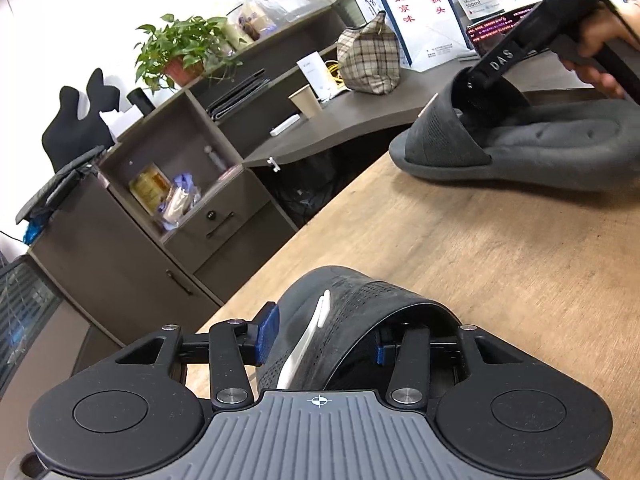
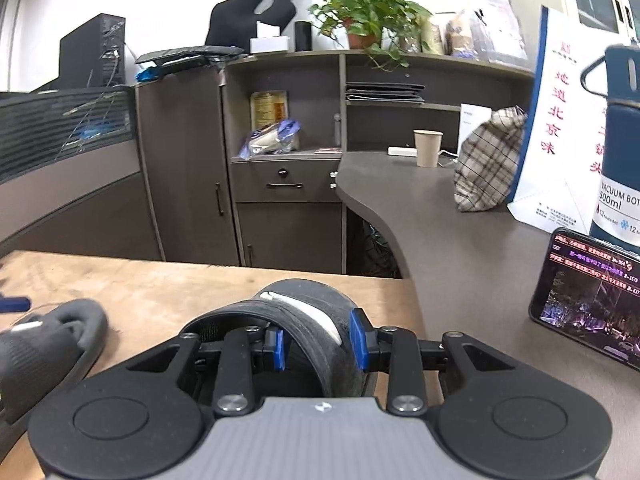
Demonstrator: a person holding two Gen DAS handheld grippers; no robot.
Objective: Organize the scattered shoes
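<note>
Two dark grey slippers lie on the wooden table. In the left wrist view my left gripper is shut on the strap of the near slipper, one blue pad outside, one inside. The second slipper lies far right, with my right gripper reaching into it under the strap. In the right wrist view my right gripper is shut on that slipper's strap. The other slipper shows at the left.
A grey desk adjoins the table on the right, with a phone, blue vacuum bottle, white paper bag, plaid pouch and paper cup. A cabinet with shelves stands behind.
</note>
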